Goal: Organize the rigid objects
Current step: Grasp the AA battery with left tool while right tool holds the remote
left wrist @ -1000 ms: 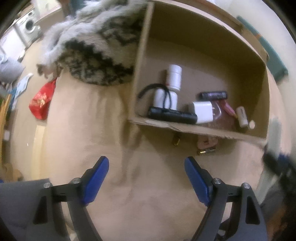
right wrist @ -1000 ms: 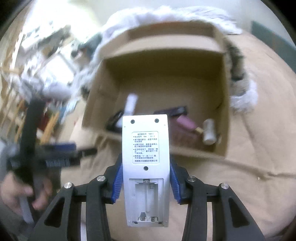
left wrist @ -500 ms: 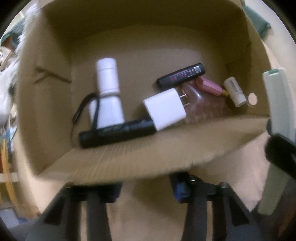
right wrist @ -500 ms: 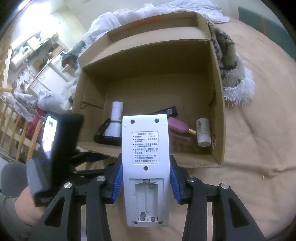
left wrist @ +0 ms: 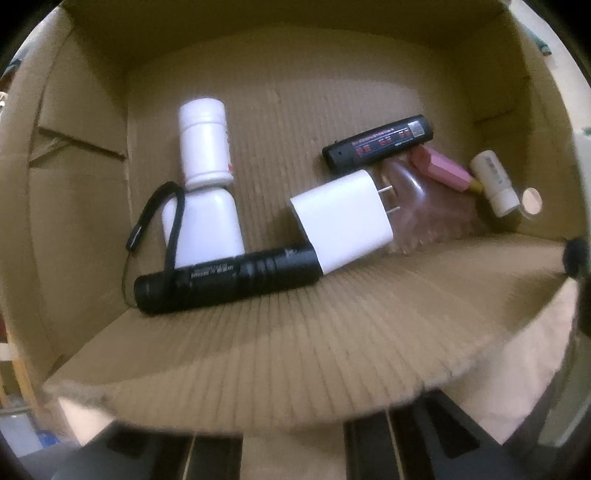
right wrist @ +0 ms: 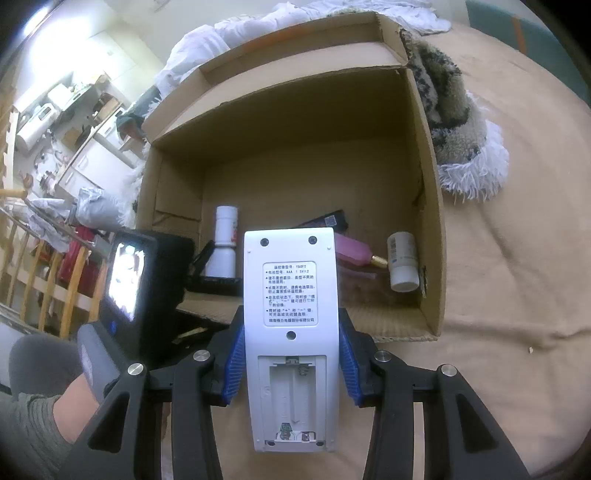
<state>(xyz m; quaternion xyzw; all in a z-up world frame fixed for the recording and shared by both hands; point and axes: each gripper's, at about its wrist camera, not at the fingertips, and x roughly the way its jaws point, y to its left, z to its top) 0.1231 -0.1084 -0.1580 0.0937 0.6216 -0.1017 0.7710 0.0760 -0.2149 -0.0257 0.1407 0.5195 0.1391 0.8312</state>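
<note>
My right gripper (right wrist: 291, 360) is shut on a white remote control (right wrist: 291, 332), held back side up with its battery bay uncovered, just in front of the cardboard box (right wrist: 428, 177). The box lies on its side and holds a black flashlight (left wrist: 225, 280), a white charger plug (left wrist: 341, 227), a white bottle (left wrist: 205, 184), a black stick with red print (left wrist: 378, 146), a pink piece (left wrist: 441, 171) and a small white tube (left wrist: 495, 182). My left gripper sits under the box's front flap (left wrist: 295, 365); its fingers are hidden. The left device (right wrist: 140, 291) shows in the right wrist view.
The box rests on a tan blanket (right wrist: 509, 295). A furry black-and-white throw (right wrist: 454, 129) lies against the box's right side. White bedding (right wrist: 221, 33) is behind the box. A wooden railing (right wrist: 44, 288) and room clutter are at the far left.
My left gripper has moved forward to the box, and the flap now covers its fingers. My right gripper has held the remote steady in front of the box.
</note>
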